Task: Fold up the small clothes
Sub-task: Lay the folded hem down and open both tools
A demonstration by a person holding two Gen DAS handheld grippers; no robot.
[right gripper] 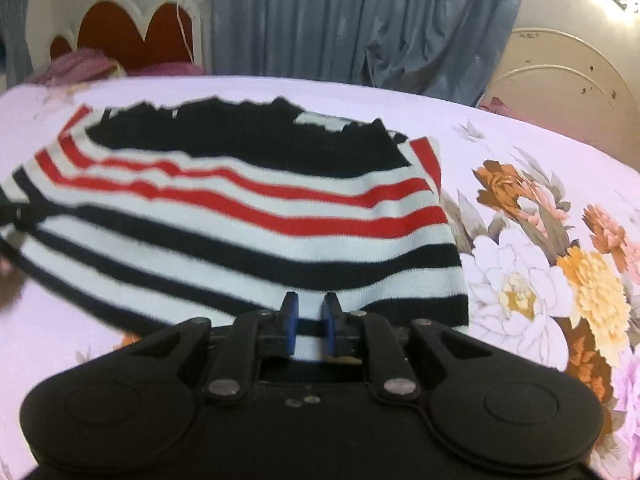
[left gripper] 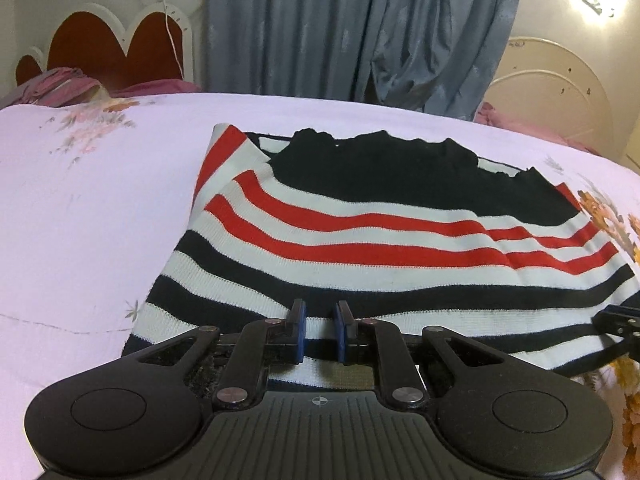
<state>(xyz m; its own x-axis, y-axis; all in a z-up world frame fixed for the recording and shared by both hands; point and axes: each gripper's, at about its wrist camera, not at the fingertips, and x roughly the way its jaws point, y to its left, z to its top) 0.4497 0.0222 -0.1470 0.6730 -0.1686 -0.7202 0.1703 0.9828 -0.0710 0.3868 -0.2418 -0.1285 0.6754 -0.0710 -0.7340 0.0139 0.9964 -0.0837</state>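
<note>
A small knit sweater with red, white and navy stripes and a dark top part lies on the bed, its sides folded in. My left gripper is shut on its near hem, toward the left, and the striped cloth shows between the blue pads. In the right wrist view the same sweater spreads ahead, and my right gripper is shut on the hem near the right corner. The right gripper also shows at the left wrist view's right edge, and the left gripper at the right wrist view's left edge.
The pale lilac floral bed sheet surrounds the sweater, with large printed flowers to the right. Behind hang blue-grey curtains. A red and white headboard with pink bedding stands back left, a cream headboard back right.
</note>
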